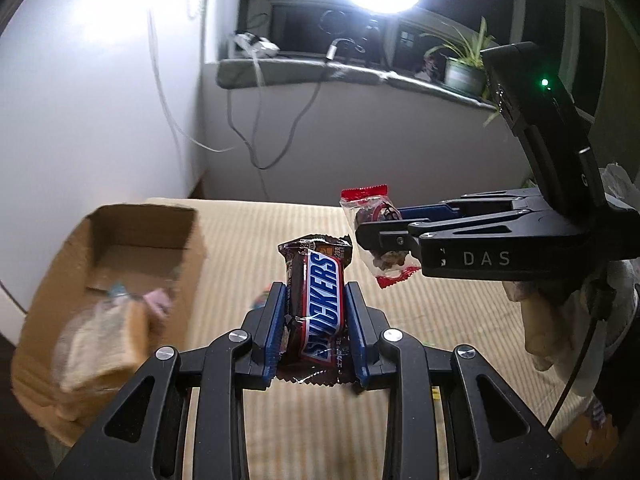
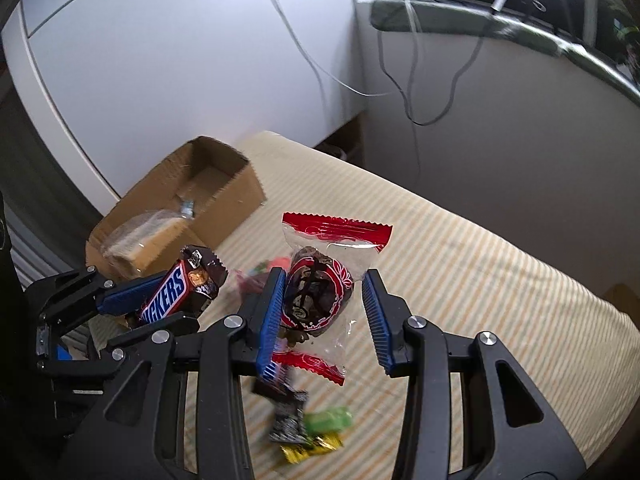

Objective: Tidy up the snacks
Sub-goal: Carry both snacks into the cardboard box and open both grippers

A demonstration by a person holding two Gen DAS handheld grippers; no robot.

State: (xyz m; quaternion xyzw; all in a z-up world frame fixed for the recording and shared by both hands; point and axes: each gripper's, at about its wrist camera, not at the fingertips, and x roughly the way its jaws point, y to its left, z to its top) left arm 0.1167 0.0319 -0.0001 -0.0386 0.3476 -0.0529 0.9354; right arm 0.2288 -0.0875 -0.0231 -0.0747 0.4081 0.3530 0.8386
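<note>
My left gripper (image 1: 314, 300) is shut on a Snickers bar (image 1: 316, 304), held above the striped surface; it also shows in the right wrist view (image 2: 176, 292). My right gripper (image 2: 324, 292) is shut on a clear packet with red ends and a dark candy inside (image 2: 316, 296), the packet's edge pinched between the blue pads. The packet shows in the left wrist view (image 1: 376, 236) in the right gripper (image 1: 366, 232). An open cardboard box (image 1: 132, 240) lies to the left with wrapped snacks inside (image 1: 100, 340).
Loose sweets lie on the striped surface (image 2: 480, 280) below my right gripper: a green one (image 2: 328, 420), a yellow one (image 2: 312, 446) and a dark wrapper (image 2: 286, 416). White wall and hanging cables stand behind. A window sill with a potted plant (image 1: 464, 68) is at the back.
</note>
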